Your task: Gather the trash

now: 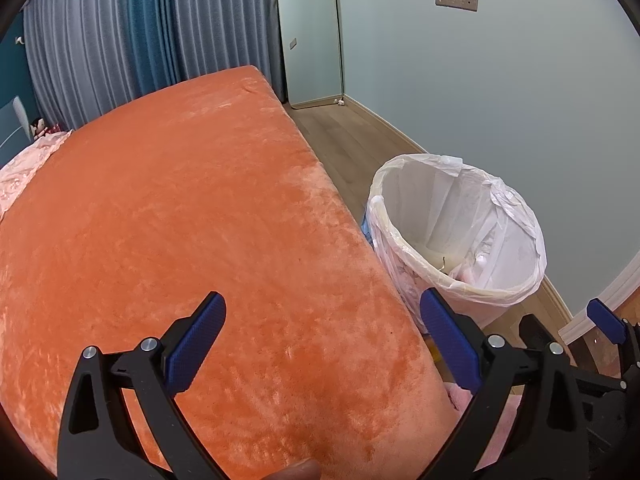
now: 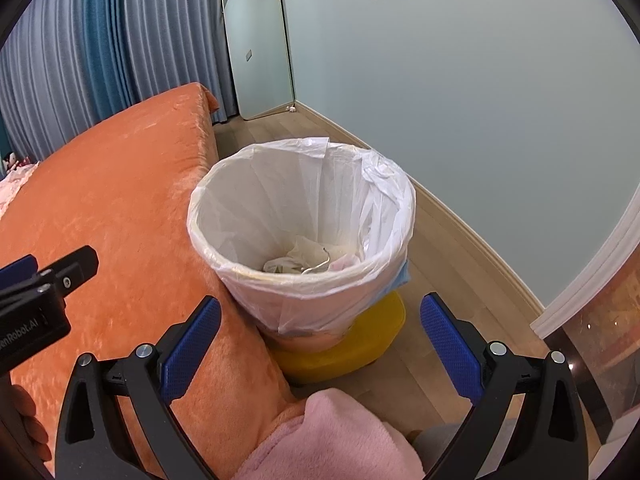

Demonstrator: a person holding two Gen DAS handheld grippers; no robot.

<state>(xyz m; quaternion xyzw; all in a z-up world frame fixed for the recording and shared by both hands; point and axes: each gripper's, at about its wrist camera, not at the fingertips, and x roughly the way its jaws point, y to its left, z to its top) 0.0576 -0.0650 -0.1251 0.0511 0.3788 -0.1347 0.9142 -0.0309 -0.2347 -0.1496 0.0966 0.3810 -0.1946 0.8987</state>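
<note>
Where floor narrows, orange bed (image 1: pixel 180 220) beside bin (image 2: pixel 304 236).

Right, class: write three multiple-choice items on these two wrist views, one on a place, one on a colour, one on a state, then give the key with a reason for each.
1. Where does the trash bin stand?
A. On the bed
B. On the floor beside the bed, on a yellow base
C. Against the mirror

2. What colour is the bed cover?
A. Orange
B. Green
C. White

3. What state are the two grippers in?
A. Both shut on trash
B. Left open, right shut on a bag
C. Both open, holding nothing

Key: B, the bin sits on the yellow base at the bed's edge; A, the plush cover is orange in both views; C, the left gripper and right gripper show blue fingers spread apart with nothing between them.
</note>
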